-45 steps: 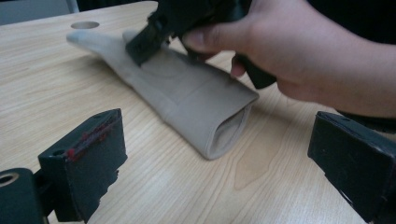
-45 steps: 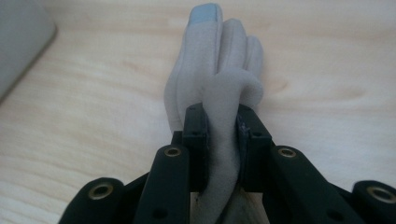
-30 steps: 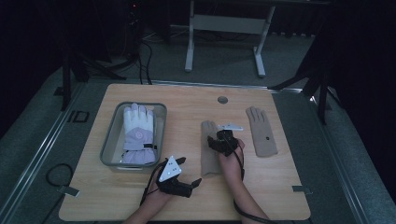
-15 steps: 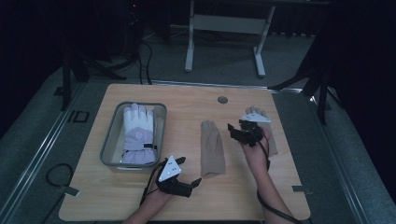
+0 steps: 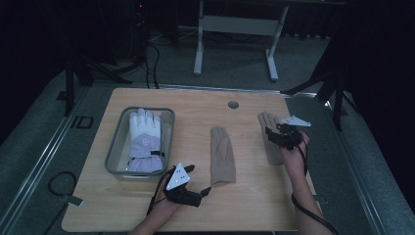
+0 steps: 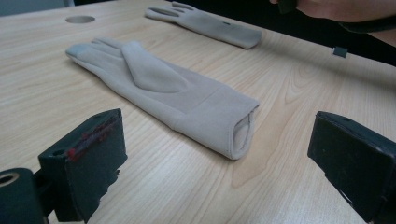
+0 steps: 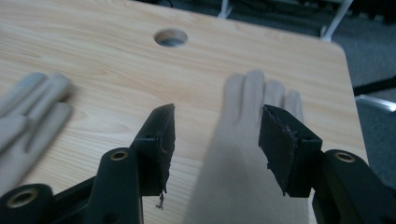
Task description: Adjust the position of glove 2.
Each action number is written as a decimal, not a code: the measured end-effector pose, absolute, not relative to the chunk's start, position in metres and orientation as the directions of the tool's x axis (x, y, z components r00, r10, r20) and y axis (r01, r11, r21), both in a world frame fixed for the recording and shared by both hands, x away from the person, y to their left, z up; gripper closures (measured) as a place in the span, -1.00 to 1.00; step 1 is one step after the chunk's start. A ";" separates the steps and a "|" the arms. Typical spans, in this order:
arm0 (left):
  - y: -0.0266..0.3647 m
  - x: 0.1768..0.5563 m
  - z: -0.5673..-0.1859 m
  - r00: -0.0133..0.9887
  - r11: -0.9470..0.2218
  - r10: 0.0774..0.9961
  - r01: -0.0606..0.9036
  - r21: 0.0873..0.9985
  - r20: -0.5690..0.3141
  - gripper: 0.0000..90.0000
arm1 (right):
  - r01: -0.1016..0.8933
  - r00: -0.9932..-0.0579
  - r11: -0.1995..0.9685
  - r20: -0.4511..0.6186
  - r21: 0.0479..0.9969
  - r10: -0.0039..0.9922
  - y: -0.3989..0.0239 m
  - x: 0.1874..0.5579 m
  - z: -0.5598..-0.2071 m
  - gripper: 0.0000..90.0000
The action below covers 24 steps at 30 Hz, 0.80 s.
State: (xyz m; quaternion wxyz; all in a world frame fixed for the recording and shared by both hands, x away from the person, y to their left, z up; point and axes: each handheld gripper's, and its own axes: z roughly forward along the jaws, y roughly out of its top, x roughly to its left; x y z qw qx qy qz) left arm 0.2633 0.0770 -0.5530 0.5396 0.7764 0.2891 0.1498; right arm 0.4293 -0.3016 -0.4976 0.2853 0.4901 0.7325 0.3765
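Two beige gloves lie flat on the wooden table. The middle glove (image 5: 222, 154) (image 6: 163, 88) has its cuff toward the front edge. My left gripper (image 5: 198, 179) (image 6: 219, 154) rests low near that cuff, jaws wide open and empty. The right-hand glove (image 5: 266, 128) (image 7: 247, 135) lies near the table's right side, fingers pointing away. My right gripper (image 5: 272, 137) (image 7: 217, 140) hovers over its palm, jaws open on either side above it and not pressing on it. The middle glove's fingers (image 7: 28, 107) blur at the left of the right gripper view.
A grey tray (image 5: 117, 142) at the left holds a white and lavender winter glove (image 5: 144, 139). A round cable hole (image 5: 233, 105) (image 7: 170, 37) sits near the table's far edge. Beyond the table stand a metal frame and cables on the dark floor.
My right gripper has travelled from over the middle glove rightward to over the right-hand glove. The left gripper and both gloves have stayed where they were.
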 end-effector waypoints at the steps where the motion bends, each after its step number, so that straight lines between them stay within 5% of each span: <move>1: 0.077 0.263 -0.553 0.789 -0.254 0.610 0.283 0.925 -0.075 -0.90 | 0.510 -0.350 0.228 -0.042 0.829 0.936 -0.305 0.432 -0.500 0.01; 17: 0.078 0.261 -0.552 0.786 -0.249 0.614 0.280 0.927 -0.072 -0.90 | 0.622 -0.291 0.196 -0.009 0.758 0.957 -0.328 0.473 -0.535 -0.07; 24: 0.078 0.260 -0.552 0.788 -0.253 0.613 0.276 0.927 -0.067 -0.90 | 0.647 -0.275 0.167 0.024 0.744 0.961 -0.327 0.475 -0.551 0.16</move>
